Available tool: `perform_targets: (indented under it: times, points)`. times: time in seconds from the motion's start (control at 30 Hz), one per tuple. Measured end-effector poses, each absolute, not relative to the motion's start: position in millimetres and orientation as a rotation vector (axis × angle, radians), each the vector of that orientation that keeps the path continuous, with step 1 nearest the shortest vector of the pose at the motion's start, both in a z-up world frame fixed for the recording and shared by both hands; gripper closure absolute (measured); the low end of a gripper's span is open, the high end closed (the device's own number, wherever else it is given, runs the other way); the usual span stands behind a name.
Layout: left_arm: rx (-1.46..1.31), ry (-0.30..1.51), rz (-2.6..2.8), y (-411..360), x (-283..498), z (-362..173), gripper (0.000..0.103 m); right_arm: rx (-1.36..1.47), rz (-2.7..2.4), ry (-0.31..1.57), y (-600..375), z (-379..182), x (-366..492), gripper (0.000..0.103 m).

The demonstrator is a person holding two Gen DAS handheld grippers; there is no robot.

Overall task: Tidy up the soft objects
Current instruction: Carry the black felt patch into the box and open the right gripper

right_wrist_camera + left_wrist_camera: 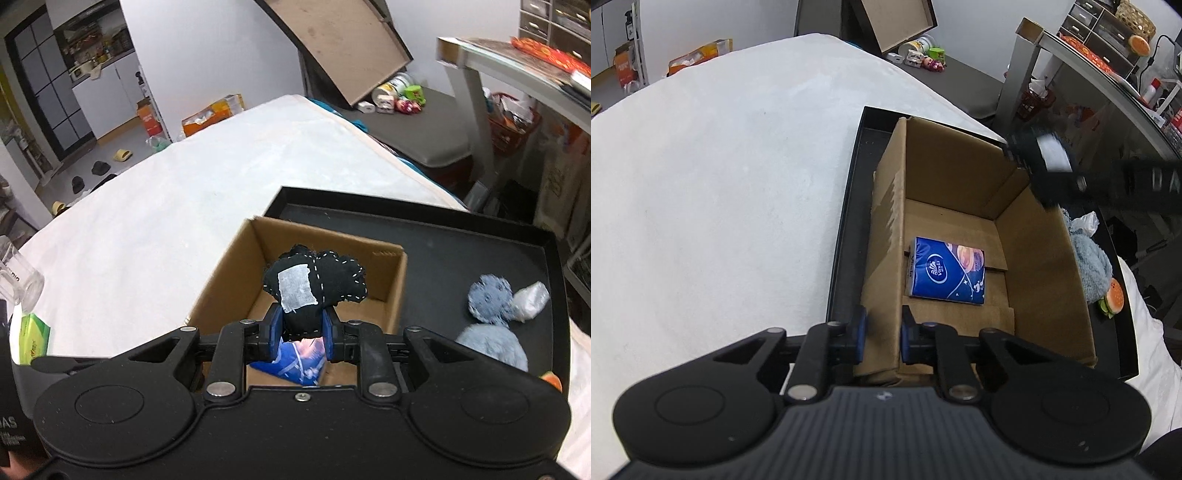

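An open cardboard box (1045, 266) stands in a black tray (846, 221) on a white bed. A blue tissue pack (945, 273) lies on the box floor. My left gripper (882, 332) is shut on the box's near left wall. My right gripper (301, 330) is shut on a black stitched soft toy (314, 284) with a white patch and holds it over the box (229, 280). The toy also shows blurred in the left wrist view (1041, 162), above the box's far right corner. The tissue pack (299, 365) shows below the toy.
A grey plush toy (491, 317) and a small burger plush (1112, 297) lie in the tray (461, 258) right of the box. A green packet (33, 338) lies on the bed at the left. A shelf and clutter stand to the right.
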State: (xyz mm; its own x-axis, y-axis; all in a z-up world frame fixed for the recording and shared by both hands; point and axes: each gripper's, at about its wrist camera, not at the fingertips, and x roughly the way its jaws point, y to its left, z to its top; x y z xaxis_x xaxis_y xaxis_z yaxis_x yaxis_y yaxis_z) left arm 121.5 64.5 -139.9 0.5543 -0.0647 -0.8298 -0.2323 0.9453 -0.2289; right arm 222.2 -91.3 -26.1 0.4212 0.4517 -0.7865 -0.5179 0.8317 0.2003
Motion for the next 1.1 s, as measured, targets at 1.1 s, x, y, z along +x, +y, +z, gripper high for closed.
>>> perform_targets:
  times: [1.1]
  points:
    - [-0.204, 0.989, 0.133, 40.5, 131.2, -125.3, 0.078, 0.013, 0.462, 0.976, -180.5, -46.9, 206.8, 0.048]
